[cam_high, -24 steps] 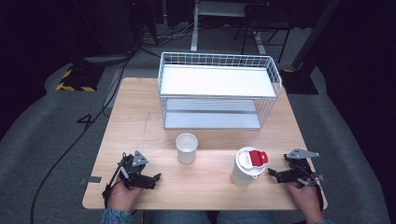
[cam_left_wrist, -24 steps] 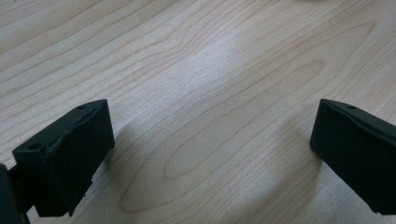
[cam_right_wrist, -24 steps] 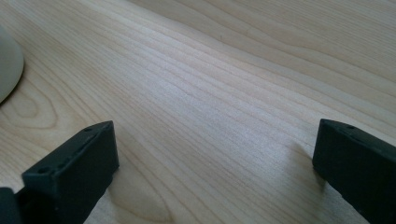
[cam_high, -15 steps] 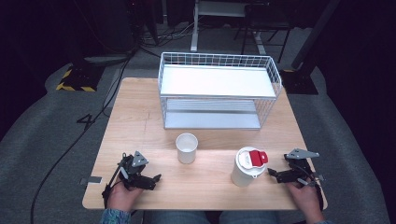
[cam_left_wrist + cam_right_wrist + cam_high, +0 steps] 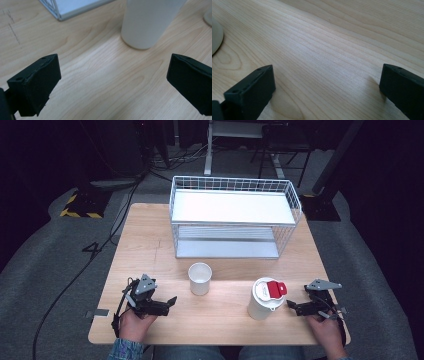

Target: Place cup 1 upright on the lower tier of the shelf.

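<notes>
A small white paper cup [image 5: 200, 278] stands open-topped at the table's middle front; its base fills the top of the left gripper view [image 5: 150, 22]. To its right stands a larger white cup with a white lid and red tab [image 5: 266, 297]; its foot edges in at the left of the right gripper view [image 5: 215, 35]. My left gripper [image 5: 170, 303] rests low at the front left, pointing right toward the small cup, jaws wide apart with nothing between them [image 5: 113, 82]. My right gripper [image 5: 291, 307] sits at the front right, pointing left at the lidded cup, open and empty [image 5: 327, 87].
A white wire basket shelf [image 5: 235, 217] with two tiers stands at the back centre of the wooden table [image 5: 150, 245]. Cables trail over the grey floor to the left. A person's hands hold both grippers at the front edge.
</notes>
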Demonstrator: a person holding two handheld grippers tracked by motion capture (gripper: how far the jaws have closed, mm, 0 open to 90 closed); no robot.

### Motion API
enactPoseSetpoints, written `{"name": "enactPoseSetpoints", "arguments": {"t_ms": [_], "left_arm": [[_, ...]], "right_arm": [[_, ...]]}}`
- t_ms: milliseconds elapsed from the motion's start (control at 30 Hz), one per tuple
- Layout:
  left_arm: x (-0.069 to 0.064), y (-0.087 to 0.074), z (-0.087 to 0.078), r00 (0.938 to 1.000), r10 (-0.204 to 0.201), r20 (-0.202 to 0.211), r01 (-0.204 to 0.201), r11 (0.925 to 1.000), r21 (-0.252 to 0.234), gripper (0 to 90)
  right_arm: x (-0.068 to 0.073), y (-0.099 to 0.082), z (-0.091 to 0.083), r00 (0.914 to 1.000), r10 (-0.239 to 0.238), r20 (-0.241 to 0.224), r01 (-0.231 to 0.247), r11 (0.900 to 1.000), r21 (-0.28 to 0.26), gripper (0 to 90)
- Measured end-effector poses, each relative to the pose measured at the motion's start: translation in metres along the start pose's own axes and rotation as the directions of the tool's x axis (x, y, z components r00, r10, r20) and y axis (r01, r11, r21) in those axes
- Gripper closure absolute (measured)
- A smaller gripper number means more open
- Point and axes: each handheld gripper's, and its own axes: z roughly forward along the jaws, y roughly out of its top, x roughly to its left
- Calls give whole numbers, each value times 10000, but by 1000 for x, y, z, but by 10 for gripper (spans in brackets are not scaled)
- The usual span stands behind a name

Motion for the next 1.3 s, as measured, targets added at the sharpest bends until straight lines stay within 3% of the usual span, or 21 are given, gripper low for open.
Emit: {"name": "enactPoseSetpoints", "arguments": {"t_ms": [233,367,433,600,967,1300], "left_arm": [[-3,8,1,9994,153,317,-129,9972,-735,0],[-7,14,4,9968,418,678,-309,9875,-1547,0],[-9,15,5,9960,440,777,-304,9854,-1674,0],[-14,23,14,9927,605,1047,-338,9701,-2405,0],[-23,36,44,9831,1145,1430,-800,9707,-2267,0],[-29,42,68,9800,1111,1650,-742,9738,-2151,0]], "right_arm": [[0,0,0,10000,57,38,-57,10000,2,3],[0,0,0,10000,61,42,-61,10000,2,3],[0,0,0,10000,59,43,-59,10000,3,3],[0,0,0,9999,90,73,-90,10000,5,3],[0,0,0,9999,100,86,-100,10000,4,3],[0,0,0,9999,102,87,-102,9999,5,3]]}}
